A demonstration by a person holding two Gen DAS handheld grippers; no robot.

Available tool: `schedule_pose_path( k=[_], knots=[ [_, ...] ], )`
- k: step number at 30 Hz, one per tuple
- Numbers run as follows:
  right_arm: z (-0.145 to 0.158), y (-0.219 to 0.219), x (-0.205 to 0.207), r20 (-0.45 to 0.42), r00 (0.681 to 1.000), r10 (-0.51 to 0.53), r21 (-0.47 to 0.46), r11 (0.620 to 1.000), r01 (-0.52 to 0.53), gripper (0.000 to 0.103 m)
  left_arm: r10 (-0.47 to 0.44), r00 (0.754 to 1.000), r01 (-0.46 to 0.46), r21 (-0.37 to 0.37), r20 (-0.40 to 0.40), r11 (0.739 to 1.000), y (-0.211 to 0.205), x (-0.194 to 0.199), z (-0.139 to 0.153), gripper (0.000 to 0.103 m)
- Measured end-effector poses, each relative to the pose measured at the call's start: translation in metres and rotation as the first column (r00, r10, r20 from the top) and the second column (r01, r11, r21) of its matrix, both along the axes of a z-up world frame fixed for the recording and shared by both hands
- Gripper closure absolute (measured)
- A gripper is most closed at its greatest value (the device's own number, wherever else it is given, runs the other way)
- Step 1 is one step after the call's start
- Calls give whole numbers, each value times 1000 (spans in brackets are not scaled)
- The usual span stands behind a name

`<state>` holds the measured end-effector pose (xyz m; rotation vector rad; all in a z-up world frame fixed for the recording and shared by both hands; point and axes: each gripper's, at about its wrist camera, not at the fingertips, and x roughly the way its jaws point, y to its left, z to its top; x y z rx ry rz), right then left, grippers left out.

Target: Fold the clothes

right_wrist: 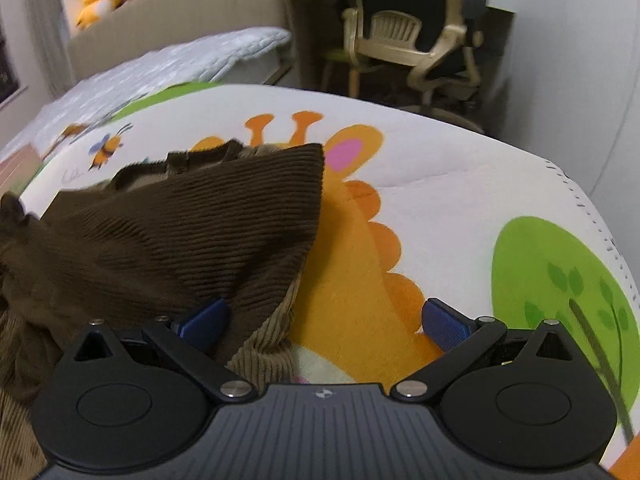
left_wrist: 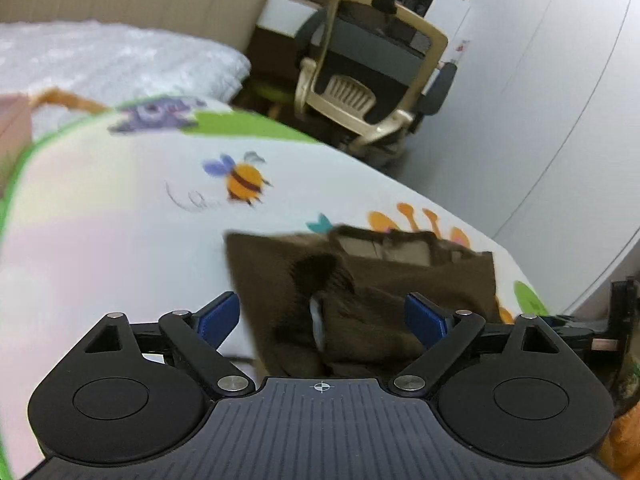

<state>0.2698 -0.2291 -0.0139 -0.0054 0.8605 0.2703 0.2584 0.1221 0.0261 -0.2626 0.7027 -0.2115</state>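
A brown corduroy garment (left_wrist: 360,280) lies on a white play mat (left_wrist: 120,220) printed with cartoon animals. In the left wrist view my left gripper (left_wrist: 322,314) is open, its blue pads wide apart with bunched brown cloth lying between them. In the right wrist view the same garment (right_wrist: 180,232) is partly folded over itself, its waistband at the far end. My right gripper (right_wrist: 324,318) is open at the garment's right edge; the left pad (right_wrist: 204,318) rests against the cloth, the right pad (right_wrist: 444,320) is over the bare mat (right_wrist: 460,184).
A beige office chair (left_wrist: 368,64) stands beyond the mat, also in the right wrist view (right_wrist: 416,40). A bed with a white quilt (left_wrist: 100,60) and tan headboard lies at the back left. A white wall (left_wrist: 560,80) runs on the right.
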Motion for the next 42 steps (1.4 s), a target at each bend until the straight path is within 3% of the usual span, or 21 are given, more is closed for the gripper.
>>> schedule_pose_path(
  k=[5,8,12,17,20,25,28,30,31,33,35,37,40,42],
  knots=[
    [27,-12,-50,114,993,-3,-8,1000,4,0,-55,998,55,12,8,998,-20,-24,-1,9],
    [42,-20,-106,200,978,59,-49,998,-51,0,-112,992,105,113,57,988,-43,-63,6,8],
    [56,-33,-183,280,949,144,-103,987,-119,0,-246,964,218,228,98,949,-75,-126,10,6],
    [54,-46,-261,244,938,247,-99,968,-229,0,-373,925,332,310,79,891,-109,-195,5,4],
    [38,-33,-298,187,909,373,-153,925,-348,0,-407,912,366,341,55,866,-124,-217,-4,4],
    [7,-1,-319,126,882,454,-249,875,-415,0,-444,896,396,405,26,824,-151,-239,-19,3],
    [14,4,-309,224,907,355,-300,911,-283,0,-454,891,410,409,14,816,-159,-240,-23,3],
    [24,-1,-301,284,915,287,-267,940,-212,0,-460,888,416,412,10,811,-161,-240,-25,3],
    [30,-4,-297,303,917,259,-230,954,-193,3,-461,887,417,414,7,809,-162,-240,-26,3],
    [36,-9,-294,325,918,227,-179,968,-176,21,-461,888,418,422,-1,805,-161,-242,-30,3],
    [36,-10,-292,326,920,216,-157,972,-173,60,-454,891,412,436,-9,800,-160,-243,-35,3],
    [32,-10,-292,307,926,220,-141,973,-185,77,-440,898,397,454,-13,797,-157,-243,-39,3],
    [22,-7,-293,268,931,249,-144,965,-217,77,-413,911,366,484,-11,795,-147,-246,-42,3],
    [19,-14,-302,260,927,270,-155,959,-236,72,-392,920,341,504,-7,793,-137,-249,-43,3]
  ],
)
